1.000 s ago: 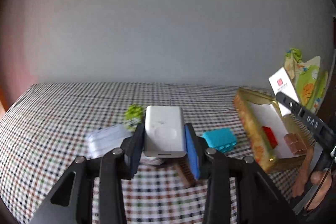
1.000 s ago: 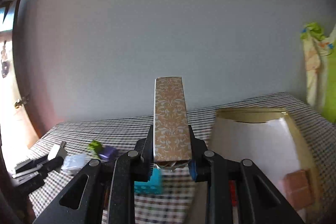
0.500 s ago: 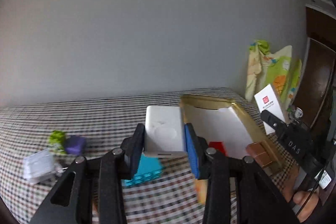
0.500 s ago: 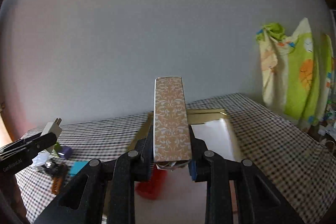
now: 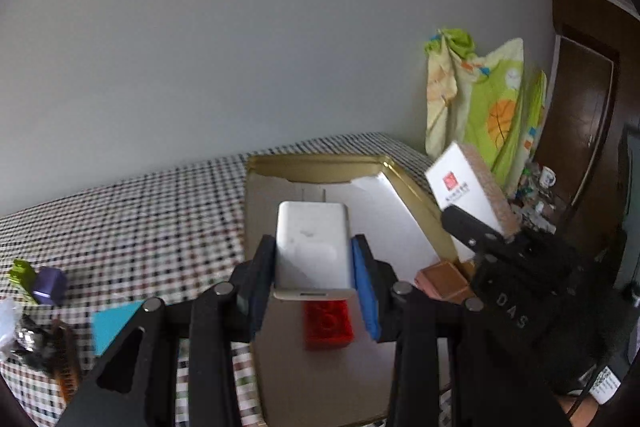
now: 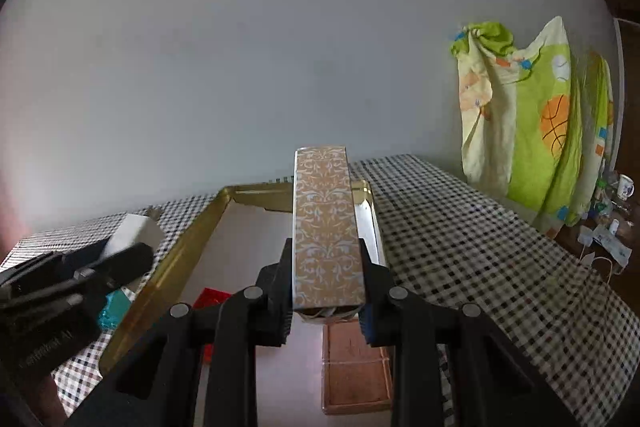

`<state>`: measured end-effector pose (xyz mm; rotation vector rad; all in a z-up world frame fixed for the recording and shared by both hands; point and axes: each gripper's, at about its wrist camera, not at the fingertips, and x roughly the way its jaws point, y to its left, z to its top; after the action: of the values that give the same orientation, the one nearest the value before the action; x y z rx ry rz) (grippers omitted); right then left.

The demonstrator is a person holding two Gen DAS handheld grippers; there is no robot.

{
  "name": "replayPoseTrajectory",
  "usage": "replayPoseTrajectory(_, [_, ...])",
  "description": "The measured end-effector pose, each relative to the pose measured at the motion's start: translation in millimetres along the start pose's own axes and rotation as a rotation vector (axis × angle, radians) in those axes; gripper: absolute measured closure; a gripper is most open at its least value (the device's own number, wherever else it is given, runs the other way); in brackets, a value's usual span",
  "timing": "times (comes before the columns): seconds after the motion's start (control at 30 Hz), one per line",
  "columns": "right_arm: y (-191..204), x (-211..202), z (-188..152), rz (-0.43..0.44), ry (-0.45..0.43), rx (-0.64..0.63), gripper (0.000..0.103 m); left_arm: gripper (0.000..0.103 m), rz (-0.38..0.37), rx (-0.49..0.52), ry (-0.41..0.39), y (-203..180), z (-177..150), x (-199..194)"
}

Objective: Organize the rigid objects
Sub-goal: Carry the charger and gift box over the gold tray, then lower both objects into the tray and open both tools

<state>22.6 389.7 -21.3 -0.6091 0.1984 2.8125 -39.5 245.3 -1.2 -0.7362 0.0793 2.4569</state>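
Checkered cloth (image 5: 140,219) below; power bank (image 5: 313,247) (white) clamped between left jaws.

Your left wrist view sits just behind the left tool (image 5: 314,267), looking forward and somewhat downward along its fingers, close above the near end of the gold tray (image 5: 320,167) on the checked counter (image 5: 140,219), with a grey wall behind. Your right wrist view sits just behind the right tool (image 6: 326,291), facing the same wall from close over the tray's (image 6: 180,255) right side. Both views share the tray, the red brick (image 5: 328,323) (image 6: 210,297), the counter (image 6: 460,227) and the hanging green cloth (image 5: 492,107) (image 6: 532,131); each catches the other tool at its edge.
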Motion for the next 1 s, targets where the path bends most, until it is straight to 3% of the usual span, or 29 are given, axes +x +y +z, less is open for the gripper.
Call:
replayPoseTrajectory(0.27, [0.7,13.2,-7.1,0.020,0.091,0.005,0.075,0.066,-0.031,0.048,0.072,-13.5,-13.6,20.0])
replayPoseTrajectory(0.5, [-2.2,20.1,-5.5,0.042,0.115,0.006,0.075,0.066,-0.029,0.038,0.128,-10.1,-22.4,32.0])
replayPoseTrajectory(0.73, [3.2,21.8,-4.6,0.081,0.121,-0.016,0.074,0.065,-0.011,0.042,0.133,-12.6,-22.3,32.4])
replayPoseTrajectory(0.77, [3.2,21.9,-4.9,0.085,0.121,-0.012,0.074,0.058,-0.004,0.046,0.126,-13.2,-22.3,30.8])
replayPoseTrajectory(0.8, [2.7,21.7,-5.1,0.090,0.120,-0.005,0.072,0.043,0.001,0.049,0.120,-13.5,-22.2,29.5])
replayPoseTrajectory(0.83, [1.5,20.9,-5.4,0.089,0.117,0.006,0.062,0.035,0.009,0.051,0.107,-13.9,-22.1,26.9])
replayPoseTrajectory(0.87, [-0.3,19.8,-5.6,0.090,0.112,0.022,0.041,0.021,0.017,0.050,0.085,-14.1,-21.9,23.0])
replayPoseTrajectory(0.9, [-1.4,16.8,-5.8,0.096,0.098,0.038,0.030,0.007,0.022,0.048,0.069,-14.0,-20.7,20.1])
replayPoseTrajectory(0.93, [-3.1,13.5,-4.8,0.103,0.074,0.052,0.020,0.002,0.024,0.047,0.040,-14.2,-19.6,14.9])
replayPoseTrajectory(1.0, [-4.0,3.5,-2.5,0.101,0.014,0.062,0.020,0.000,0.039,0.049,-0.008,-15.2,-16.9,6.3])
